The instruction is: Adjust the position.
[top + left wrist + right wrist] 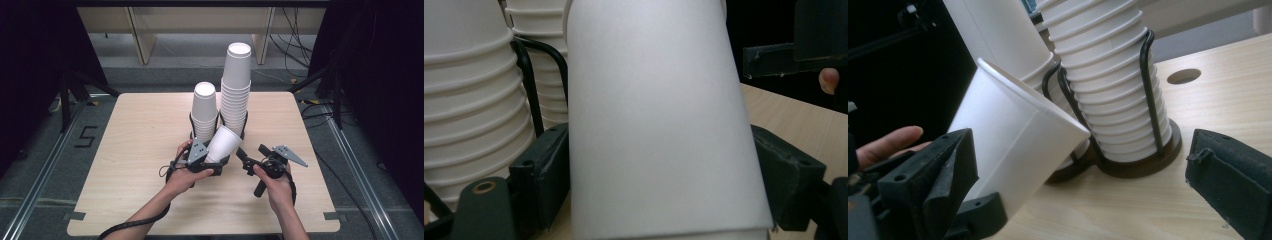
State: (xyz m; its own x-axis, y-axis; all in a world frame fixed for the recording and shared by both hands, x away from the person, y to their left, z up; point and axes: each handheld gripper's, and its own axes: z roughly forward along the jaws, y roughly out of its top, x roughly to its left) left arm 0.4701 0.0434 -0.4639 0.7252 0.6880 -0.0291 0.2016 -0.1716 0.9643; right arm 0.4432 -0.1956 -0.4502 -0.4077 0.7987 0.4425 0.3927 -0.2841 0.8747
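Where the pale wooden table [140,150] stands on grey floor between dark curtains, with cables trailing at the far right and a hole in its top near the cups, two stacks of white paper cups sit in black wire holders, the shorter stack [204,112] left of the taller stack [235,87]. The left gripper [218,160] pinches a single paper cup [223,144], tilted, just in front of the holders. The right gripper [245,161] hangs beside it over the table, jaws spread and empty.
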